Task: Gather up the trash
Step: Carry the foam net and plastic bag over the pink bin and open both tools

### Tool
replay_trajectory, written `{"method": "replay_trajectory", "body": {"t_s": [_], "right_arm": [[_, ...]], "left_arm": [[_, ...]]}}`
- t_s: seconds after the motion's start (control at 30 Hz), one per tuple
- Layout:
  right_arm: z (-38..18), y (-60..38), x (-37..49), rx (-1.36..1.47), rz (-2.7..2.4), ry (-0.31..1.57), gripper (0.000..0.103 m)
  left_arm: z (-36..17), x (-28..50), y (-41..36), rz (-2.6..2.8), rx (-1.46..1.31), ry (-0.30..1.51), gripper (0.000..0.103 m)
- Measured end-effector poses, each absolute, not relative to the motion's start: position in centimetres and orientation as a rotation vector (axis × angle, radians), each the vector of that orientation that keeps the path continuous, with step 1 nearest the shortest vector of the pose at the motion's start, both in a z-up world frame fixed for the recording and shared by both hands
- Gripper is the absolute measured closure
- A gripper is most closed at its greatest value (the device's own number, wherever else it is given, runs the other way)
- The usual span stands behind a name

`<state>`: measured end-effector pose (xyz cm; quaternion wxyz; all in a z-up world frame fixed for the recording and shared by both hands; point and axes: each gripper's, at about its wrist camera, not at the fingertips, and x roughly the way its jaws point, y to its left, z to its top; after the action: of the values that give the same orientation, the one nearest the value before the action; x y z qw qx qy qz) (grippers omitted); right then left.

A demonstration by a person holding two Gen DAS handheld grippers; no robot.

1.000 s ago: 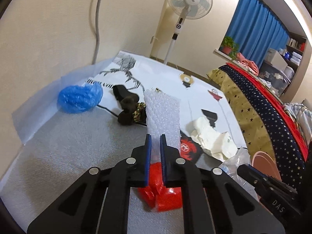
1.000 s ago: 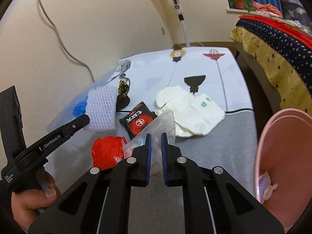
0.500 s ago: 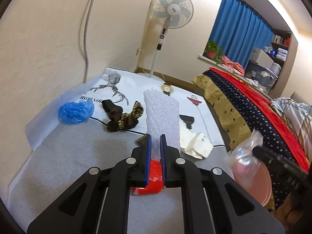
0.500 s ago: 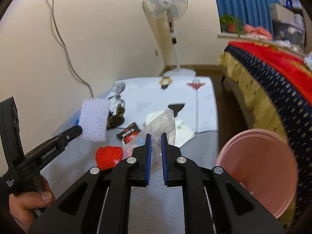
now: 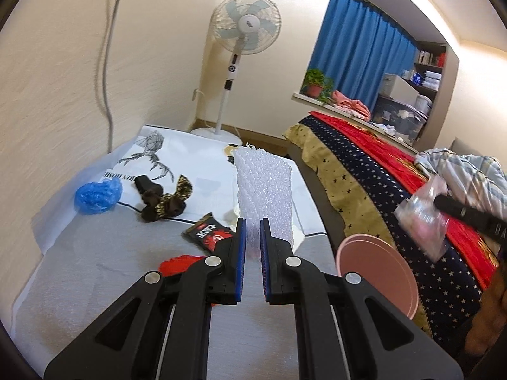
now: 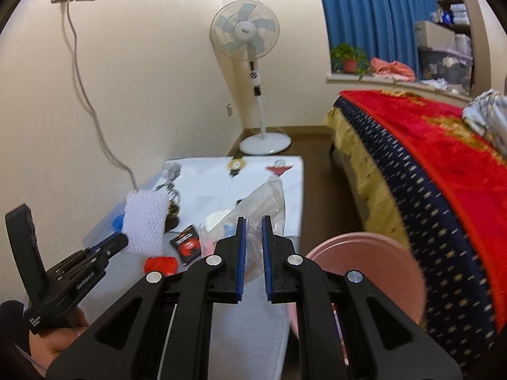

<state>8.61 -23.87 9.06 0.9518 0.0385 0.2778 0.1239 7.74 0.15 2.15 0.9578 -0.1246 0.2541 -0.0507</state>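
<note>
White foam net sleeve upright, pinched in left gripper. Crumpled clear plastic bag clamped in right gripper. Pink bin just right of it. Red wad and black-red wrapper lie between the grippers.

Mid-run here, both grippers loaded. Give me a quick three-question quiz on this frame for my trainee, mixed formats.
1. True or false: the left gripper is shut on the white foam net.
2. Multiple choice: what does the right gripper hold? A) red crumpled wrapper B) clear plastic bag C) blue plastic wad
3. Fill in: the pink bin stands on the floor between the table and the ____.

Key
1. True; the net stands up from its closed pads.
2. B; the clear plastic bag is pinched there, while the red crumpled wrapper and the blue plastic wad lie on the table.
3. bed.
</note>
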Motion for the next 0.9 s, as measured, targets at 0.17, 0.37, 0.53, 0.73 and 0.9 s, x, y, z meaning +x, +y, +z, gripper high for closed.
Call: {"method": "replay_trajectory", "body": {"t_s": [0.17,0.37,0.53,0.73,0.9], "right_arm": [[10.1,-26.7,8.7,0.077,0.206,0.54,0.093],[8.5,-29.2,9.1,0.116,0.139,0.55,0.093],[7.3,-30.6,9.4,0.13,0.089,0.559,0.093],[6.4,-31.6,9.9,0.132,0.048,0.567,0.093],[6.1,-32.2,10.2,0.113,0.021,0.565,0.093]], "left_arm": [[2.2,7.7,-1.1,-0.126,-0.235,0.52,0.094],[1.9,8.1,-2.6,-0.15,-0.214,0.53,0.094],[1.5,8.7,-3.9,-0.166,-0.198,0.539,0.094],[0.8,9.5,-6.0,-0.192,-0.18,0.556,0.094],[0.5,10.2,-7.6,-0.215,-0.168,0.563,0.094]]}}
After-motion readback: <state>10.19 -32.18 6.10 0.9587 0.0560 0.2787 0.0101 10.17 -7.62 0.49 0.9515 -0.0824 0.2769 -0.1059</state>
